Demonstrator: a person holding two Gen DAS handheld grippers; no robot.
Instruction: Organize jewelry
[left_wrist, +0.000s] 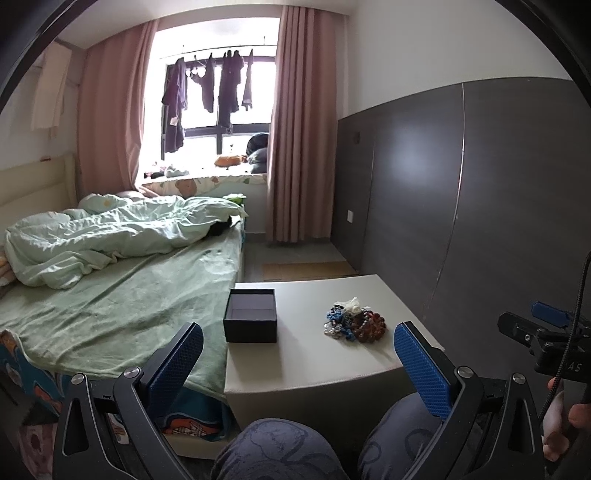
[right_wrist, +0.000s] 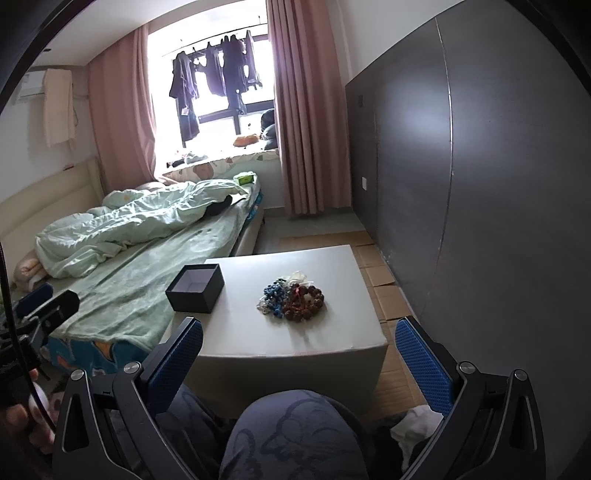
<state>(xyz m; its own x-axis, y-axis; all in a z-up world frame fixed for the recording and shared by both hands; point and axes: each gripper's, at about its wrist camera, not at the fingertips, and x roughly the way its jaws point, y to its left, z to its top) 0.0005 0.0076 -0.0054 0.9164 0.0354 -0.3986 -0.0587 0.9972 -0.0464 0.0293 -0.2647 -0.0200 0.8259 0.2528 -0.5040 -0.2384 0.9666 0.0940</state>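
Note:
A heap of jewelry (left_wrist: 354, 322) with blue and brown bead bracelets lies on a small white table (left_wrist: 306, 358); it also shows in the right wrist view (right_wrist: 293, 300). An open, empty black box (left_wrist: 251, 320) stands at the table's left edge, also in the right wrist view (right_wrist: 195, 288). My left gripper (left_wrist: 298, 363) is open and empty, held back from the table's near edge. My right gripper (right_wrist: 298, 360) is open and empty, also short of the table. Each gripper shows at the edge of the other's view.
A bed (left_wrist: 122, 295) with a green sheet and rumpled duvet runs along the table's left side. A dark wall panel (right_wrist: 480, 184) stands to the right. Cardboard (right_wrist: 384, 291) covers the floor beside the table. My knees (right_wrist: 295, 435) are below the grippers.

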